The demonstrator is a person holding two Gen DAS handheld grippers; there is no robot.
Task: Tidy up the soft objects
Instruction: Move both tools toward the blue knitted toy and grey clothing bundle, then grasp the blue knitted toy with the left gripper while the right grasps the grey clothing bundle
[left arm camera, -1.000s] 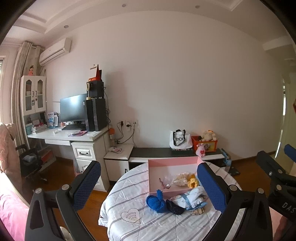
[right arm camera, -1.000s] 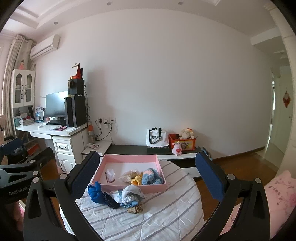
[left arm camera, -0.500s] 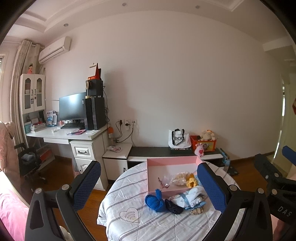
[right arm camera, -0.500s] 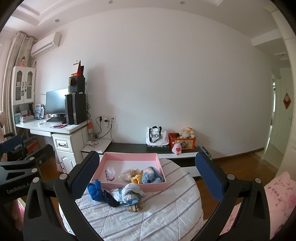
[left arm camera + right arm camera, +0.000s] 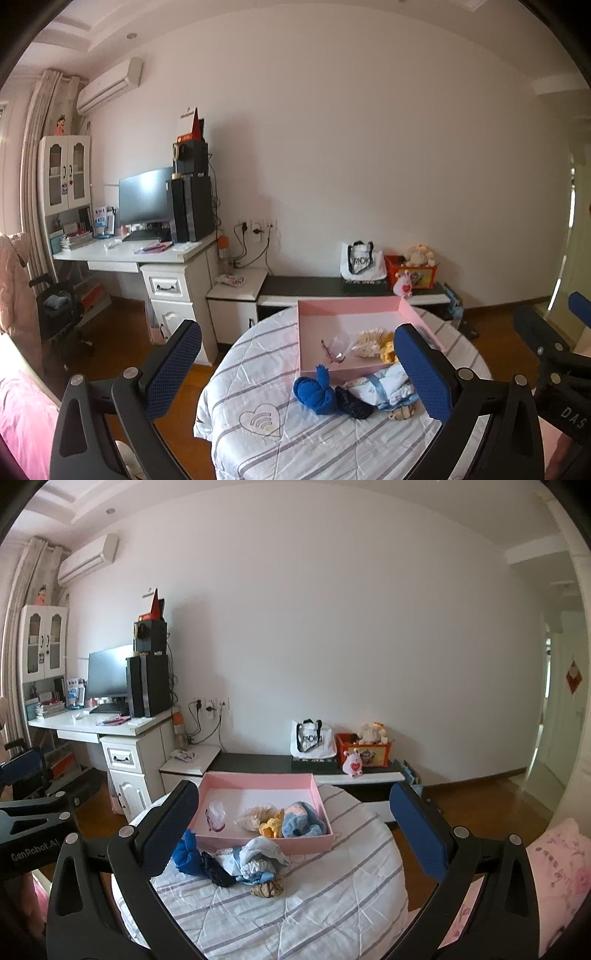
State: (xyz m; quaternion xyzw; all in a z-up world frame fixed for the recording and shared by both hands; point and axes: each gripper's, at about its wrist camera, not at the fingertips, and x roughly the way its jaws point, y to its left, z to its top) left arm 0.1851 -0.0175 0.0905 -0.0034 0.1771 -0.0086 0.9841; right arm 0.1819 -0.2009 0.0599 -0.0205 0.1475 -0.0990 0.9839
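A round table (image 5: pixel 295 443) with a striped white cloth holds a pink box (image 5: pixel 354 314) (image 5: pixel 258 781). In the box lie a yellow soft item (image 5: pixel 271 827), a blue one (image 5: pixel 301 818), a beige one (image 5: pixel 253 818) and a clear pouch (image 5: pixel 216 812). In front of the box lie a bright blue cloth (image 5: pixel 314 391) (image 5: pixel 186 854), a dark one (image 5: pixel 216 871), a light blue and white bundle (image 5: pixel 258 858) and a small brown item (image 5: pixel 267 888). My left gripper (image 5: pixel 297 373) and my right gripper (image 5: pixel 293 834) are both open, empty, held back from the table.
A white desk (image 5: pixel 129 254) with a monitor and a computer tower stands at the left. A low dark bench (image 5: pixel 258 762) along the wall holds a tote bag (image 5: pixel 310 740) and an orange toy box (image 5: pixel 364 751). A doorway (image 5: pixel 554 709) opens at the right.
Both views have shifted slightly; the table and box sit a little lower and nearer. Nothing on the table has moved. Both grippers stay open.
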